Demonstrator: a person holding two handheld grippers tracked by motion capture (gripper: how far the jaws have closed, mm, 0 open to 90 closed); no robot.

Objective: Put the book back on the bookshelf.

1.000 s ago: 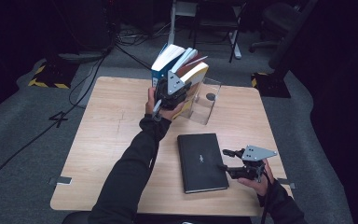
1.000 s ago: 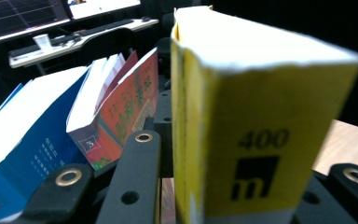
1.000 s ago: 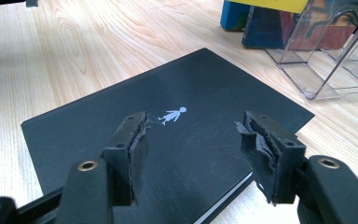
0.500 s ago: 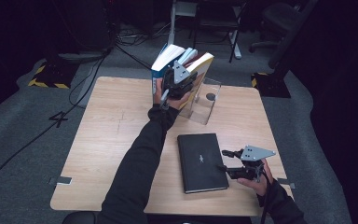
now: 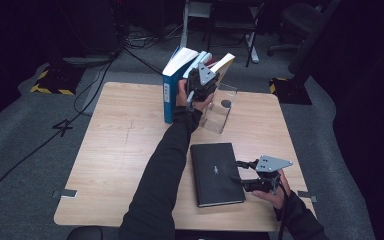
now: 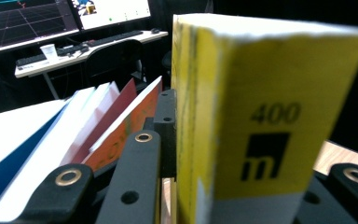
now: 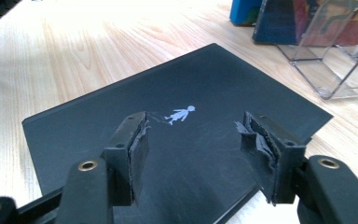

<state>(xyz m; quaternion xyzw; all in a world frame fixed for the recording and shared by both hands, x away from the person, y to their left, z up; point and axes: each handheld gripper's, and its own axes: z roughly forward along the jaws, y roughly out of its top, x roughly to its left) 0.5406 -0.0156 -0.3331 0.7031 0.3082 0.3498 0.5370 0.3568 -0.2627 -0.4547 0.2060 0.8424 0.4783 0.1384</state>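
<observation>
A thick yellow book (image 6: 265, 116) marked 400 stands upright between the jaws of my left gripper (image 6: 251, 182), which is shut on it. From above, that gripper (image 5: 201, 84) is at the right end of a leaning row of books (image 5: 176, 75) at the table's far side, with the yellow book (image 5: 225, 63) beside it. A flat black book (image 5: 214, 172) with a small white figure (image 7: 181, 113) lies near the front. My right gripper (image 7: 193, 140) hovers open over its right edge, also seen as the right gripper (image 5: 243, 176) in the high view.
A clear plastic book stand (image 5: 220, 110) sits right of the book row; in the right gripper view the stand (image 7: 326, 56) is at the top right. The wooden table (image 5: 120, 150) is bare on its left half. Chairs and cables lie beyond the far edge.
My left hand has moved right and a little farther away along the book row, carrying the yellow book with it. The right gripper has stayed over the black book.
</observation>
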